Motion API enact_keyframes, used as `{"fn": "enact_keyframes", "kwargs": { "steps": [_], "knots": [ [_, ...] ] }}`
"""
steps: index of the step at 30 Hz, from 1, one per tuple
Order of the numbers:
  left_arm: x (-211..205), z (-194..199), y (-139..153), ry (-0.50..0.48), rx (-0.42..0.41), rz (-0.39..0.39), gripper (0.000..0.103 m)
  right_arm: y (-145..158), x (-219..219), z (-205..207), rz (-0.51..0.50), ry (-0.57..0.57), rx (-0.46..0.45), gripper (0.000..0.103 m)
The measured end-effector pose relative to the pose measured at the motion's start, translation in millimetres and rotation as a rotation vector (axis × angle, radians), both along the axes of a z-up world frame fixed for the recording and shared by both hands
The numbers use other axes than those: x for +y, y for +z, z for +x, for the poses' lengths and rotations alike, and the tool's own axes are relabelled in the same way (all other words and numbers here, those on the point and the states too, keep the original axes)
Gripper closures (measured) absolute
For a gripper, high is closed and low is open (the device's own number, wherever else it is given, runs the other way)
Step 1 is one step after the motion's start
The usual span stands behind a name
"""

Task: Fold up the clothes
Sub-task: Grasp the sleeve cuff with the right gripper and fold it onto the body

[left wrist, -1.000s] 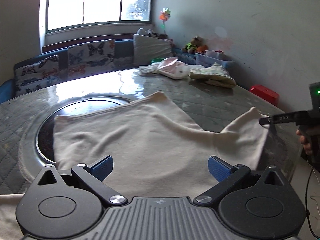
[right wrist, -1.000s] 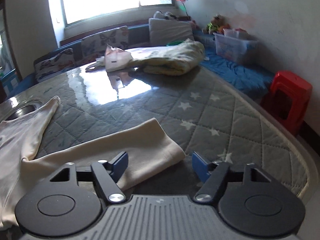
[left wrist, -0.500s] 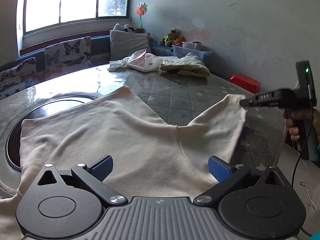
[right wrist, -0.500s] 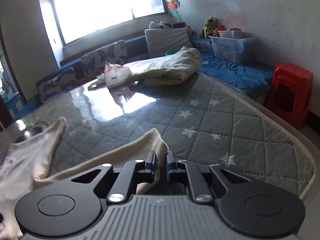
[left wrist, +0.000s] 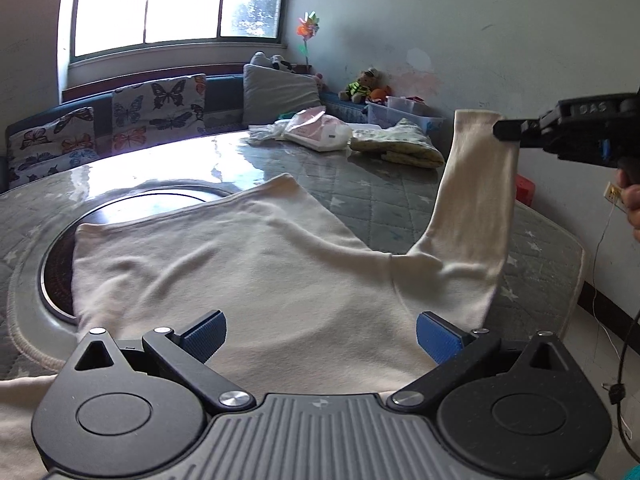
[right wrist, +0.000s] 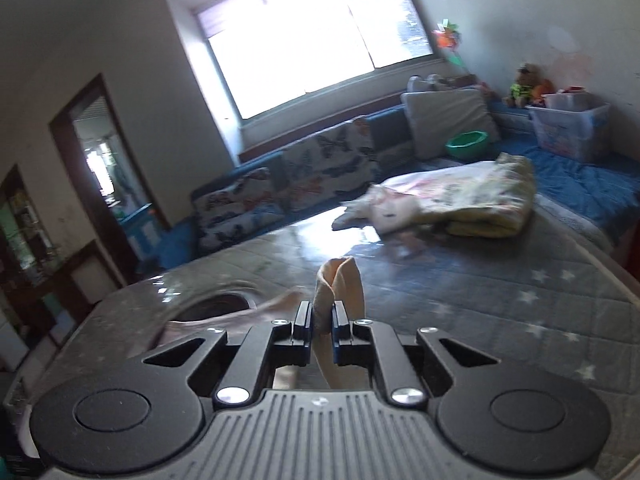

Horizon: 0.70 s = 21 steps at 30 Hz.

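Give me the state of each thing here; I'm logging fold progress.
Cream shirt: body flat on table, unfolded.
Sleeve: lifted off the table, cuff pinched.
Right gripper: shut on the sleeve.
Left gripper: open, over the shirt, holding nothing.
Yellow blanket: folded, far side.

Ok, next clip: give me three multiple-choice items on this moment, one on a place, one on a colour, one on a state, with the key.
1. Where is the sleeve end?
A. flat on the table
B. lifted above the table
C. on the red stool

2. What colour is the garment?
A. cream
B. navy
C. striped green

3. How does the left gripper stand?
A. shut on cloth
B. open over the garment
C. out of view

Key: B, the right gripper holds the sleeve up in the air; A, the cloth is plain cream throughout; B, its blue fingers are spread wide with nothing between them.
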<state>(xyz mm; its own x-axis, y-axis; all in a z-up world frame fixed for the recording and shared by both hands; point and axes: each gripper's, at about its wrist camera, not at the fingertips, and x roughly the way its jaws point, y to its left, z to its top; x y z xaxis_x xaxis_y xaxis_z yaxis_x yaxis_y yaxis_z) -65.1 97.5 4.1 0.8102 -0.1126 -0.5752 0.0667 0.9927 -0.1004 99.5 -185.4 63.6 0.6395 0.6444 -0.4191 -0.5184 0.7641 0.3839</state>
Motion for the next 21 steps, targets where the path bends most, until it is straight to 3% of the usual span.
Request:
{"fn": "enact_keyframes", "kwargs": {
  "steps": [10, 21],
  "knots": [
    [49, -27, -2, 0.135, -0.018, -0.034, 0.0, 15, 86, -23, 0.041, 0.254, 0.025, 0.095],
    [79, -53, -7, 0.236, -0.021, -0.061, 0.0, -30, 184, -56, -0.047, 0.503, 0.145, 0.095]
  ]
}}
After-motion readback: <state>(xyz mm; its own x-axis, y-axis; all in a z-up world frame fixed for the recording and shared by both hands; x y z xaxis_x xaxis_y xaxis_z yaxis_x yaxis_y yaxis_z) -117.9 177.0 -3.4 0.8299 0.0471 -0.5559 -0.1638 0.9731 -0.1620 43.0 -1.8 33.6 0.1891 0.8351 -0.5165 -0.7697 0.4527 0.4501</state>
